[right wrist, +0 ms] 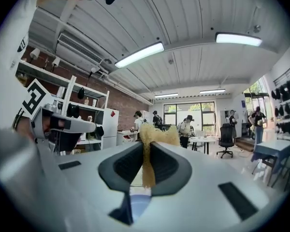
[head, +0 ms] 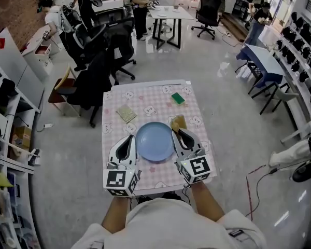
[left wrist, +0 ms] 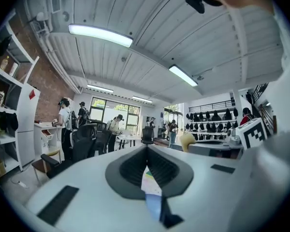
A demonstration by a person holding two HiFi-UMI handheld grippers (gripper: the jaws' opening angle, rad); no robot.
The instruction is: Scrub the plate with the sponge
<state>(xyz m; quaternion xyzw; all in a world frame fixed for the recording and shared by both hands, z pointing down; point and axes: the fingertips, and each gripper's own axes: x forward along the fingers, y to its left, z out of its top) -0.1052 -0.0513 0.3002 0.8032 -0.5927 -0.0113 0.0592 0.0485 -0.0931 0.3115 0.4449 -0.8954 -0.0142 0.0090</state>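
Currently the right hand-held gripper [head: 176, 132] pinches a yellow sponge [head: 178, 121] beside the round pale-blue plate [head: 154, 141]; left hand-held gripper [head: 130, 138] closed.

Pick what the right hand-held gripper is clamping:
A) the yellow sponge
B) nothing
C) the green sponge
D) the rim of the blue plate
A: in the right gripper view, the right hand-held gripper has its jaws pressed on the yellow sponge. The green sponge lies untouched beyond the blue plate.
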